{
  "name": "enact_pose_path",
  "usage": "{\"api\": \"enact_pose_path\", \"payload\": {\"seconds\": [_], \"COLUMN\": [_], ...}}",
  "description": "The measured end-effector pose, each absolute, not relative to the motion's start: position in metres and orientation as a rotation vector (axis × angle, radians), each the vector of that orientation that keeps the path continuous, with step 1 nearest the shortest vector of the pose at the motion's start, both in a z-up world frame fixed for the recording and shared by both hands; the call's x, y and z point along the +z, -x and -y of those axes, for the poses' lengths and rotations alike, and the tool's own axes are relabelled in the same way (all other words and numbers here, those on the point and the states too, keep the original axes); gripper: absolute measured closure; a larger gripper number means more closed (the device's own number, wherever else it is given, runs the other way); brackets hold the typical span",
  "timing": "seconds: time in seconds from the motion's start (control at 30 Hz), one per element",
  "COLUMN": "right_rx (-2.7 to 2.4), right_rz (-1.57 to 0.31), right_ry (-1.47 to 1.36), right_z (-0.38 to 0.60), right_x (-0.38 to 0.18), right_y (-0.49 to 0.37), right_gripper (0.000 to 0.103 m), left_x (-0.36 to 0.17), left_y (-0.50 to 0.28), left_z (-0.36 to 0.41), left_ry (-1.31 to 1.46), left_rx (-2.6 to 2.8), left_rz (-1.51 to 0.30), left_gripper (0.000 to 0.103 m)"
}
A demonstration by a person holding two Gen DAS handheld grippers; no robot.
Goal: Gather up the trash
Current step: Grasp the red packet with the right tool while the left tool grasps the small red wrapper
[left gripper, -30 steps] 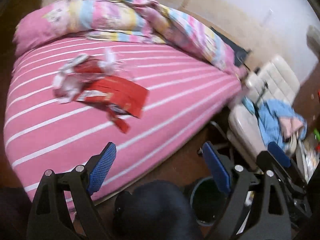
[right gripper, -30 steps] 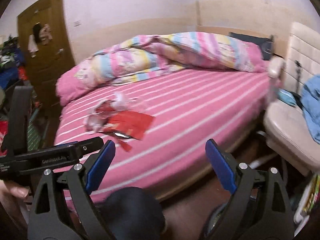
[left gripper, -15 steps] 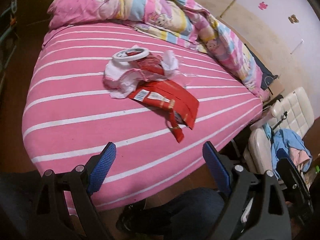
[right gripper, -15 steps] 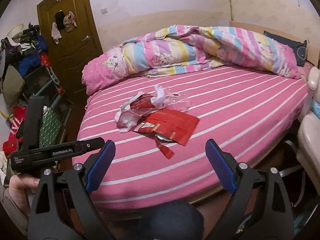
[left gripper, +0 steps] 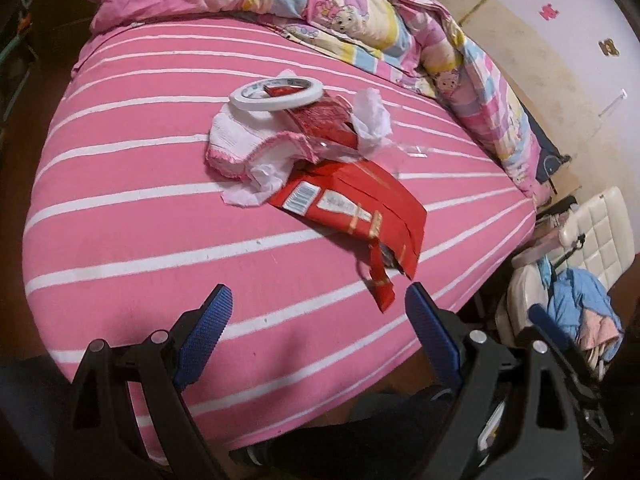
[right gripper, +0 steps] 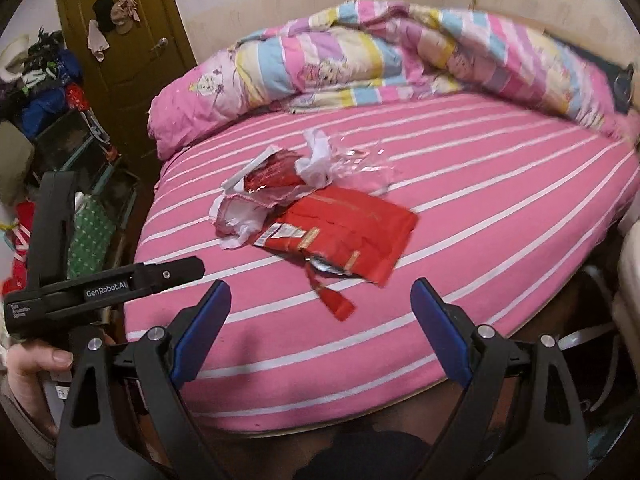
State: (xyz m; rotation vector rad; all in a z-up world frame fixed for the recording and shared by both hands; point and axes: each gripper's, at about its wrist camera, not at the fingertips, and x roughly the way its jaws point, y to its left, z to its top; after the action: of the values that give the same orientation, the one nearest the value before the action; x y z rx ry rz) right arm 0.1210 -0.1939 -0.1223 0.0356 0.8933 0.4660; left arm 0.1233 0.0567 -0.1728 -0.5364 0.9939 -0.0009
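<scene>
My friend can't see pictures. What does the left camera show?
A pile of trash lies on a pink striped bed: a red wrapper, white tissue and a tape roll. The open left tongs hover near it, empty.

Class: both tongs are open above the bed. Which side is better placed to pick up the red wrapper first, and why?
Left, probably. The left tongs hang closer over the red wrapper, its loose strip near their gap. The right tongs sit further back.
</scene>
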Motion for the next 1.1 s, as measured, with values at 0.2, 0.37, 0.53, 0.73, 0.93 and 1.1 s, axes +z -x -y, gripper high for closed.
{"api": "enact_pose_path", "payload": {"seconds": [0.2, 0.37, 0.53, 0.73, 0.93, 1.1], "right_rx": [0.510, 0.511, 0.469, 0.465, 0.457, 0.455], "right_rz": [-0.999, -1.117, -1.174, -1.196, -1.211, -1.184], "right_ry": [-0.143, -0.243, -0.252, -0.179, -0.189, -0.214], "right_z": [0.176, 0.168, 0.163, 0.148, 0.146, 0.152], "right_x": [-0.148, -0.185, -0.214, -0.234, -0.246, -0.242], "right_y": [-0.153, -0.178, -0.197, -0.215, -0.224, -0.222], "right_gripper": [0.015, 0.021, 0.028, 0.037, 0.089, 0.100], "left_x": [-0.170, -0.170, -0.178, -0.190, -0.181, -0.173], "left_y": [-0.148, -0.171, -0.188, -0.202, -0.220, -0.244], "left_z": [-0.083, -0.093, -0.089, -0.085, -0.085, -0.099], "left_ry": [0.567, 0.587, 0.587, 0.608, 0.581, 0.552], "left_rx": [0.016, -0.010, -0.037, -0.060, -0.063, -0.031], "left_rz": [-0.981, -0.979, -0.999, -1.030, -1.009, -0.977], "left_gripper": [0.017, 0.017, 0.017, 0.017, 0.017, 0.017]}}
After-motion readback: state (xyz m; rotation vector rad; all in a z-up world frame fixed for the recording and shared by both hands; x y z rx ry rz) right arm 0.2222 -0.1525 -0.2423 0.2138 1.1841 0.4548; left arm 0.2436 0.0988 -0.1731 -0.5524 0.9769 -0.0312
